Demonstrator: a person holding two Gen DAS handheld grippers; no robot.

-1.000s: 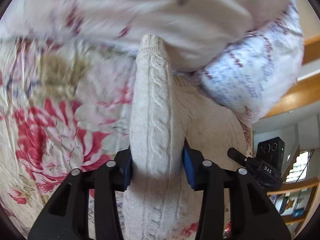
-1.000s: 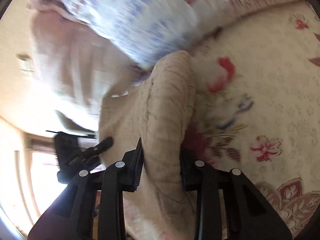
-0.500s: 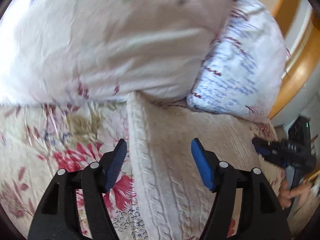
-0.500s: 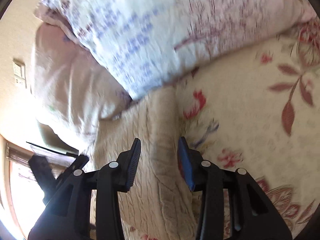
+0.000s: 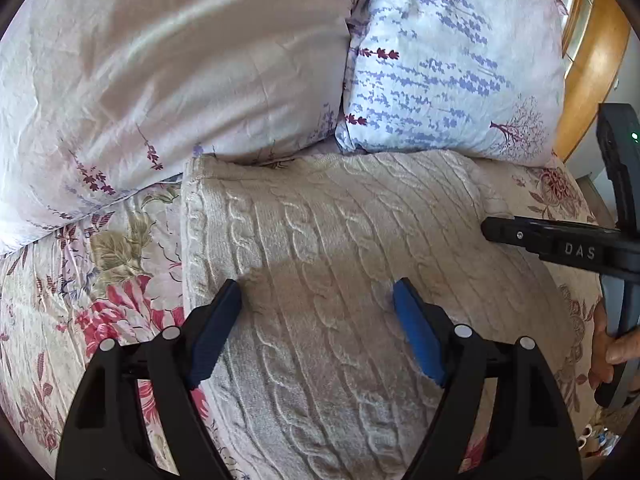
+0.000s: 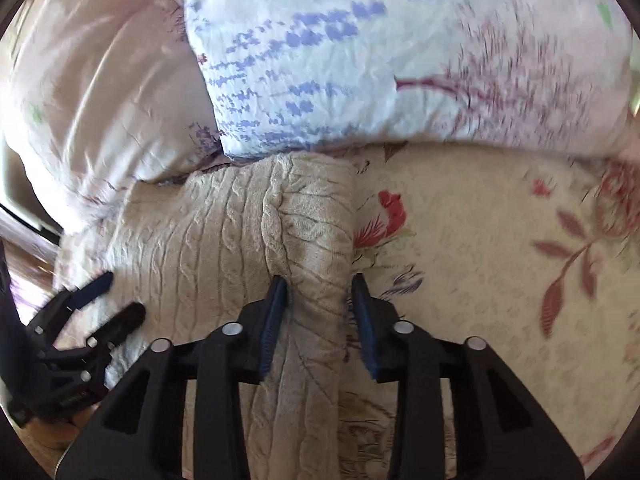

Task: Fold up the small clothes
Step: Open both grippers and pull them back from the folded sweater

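Observation:
A cream cable-knit sweater (image 5: 328, 240) lies folded on the flowered bedspread (image 5: 80, 280), its far edge against the pillows. My left gripper (image 5: 318, 300) is open, its jaws wide apart over the sweater's left part, holding nothing. My right gripper (image 6: 320, 292) is open, its jaws standing either side of the sweater's right edge (image 6: 316, 240) without pinching it. The right gripper shows at the right of the left wrist view (image 5: 560, 240). The left gripper shows at the lower left of the right wrist view (image 6: 92, 312).
A pale pink pillow (image 5: 180, 60) and a white pillow with lavender print (image 5: 448, 60) lie right behind the sweater. A wooden bed frame (image 5: 592, 60) curves at the far right. Flowered bedspread (image 6: 500, 260) stretches to the right of the sweater.
Both grippers held the sweater up by folds a second ago. They have let it down on the bed, opened, and drawn back a little; the left opened wider.

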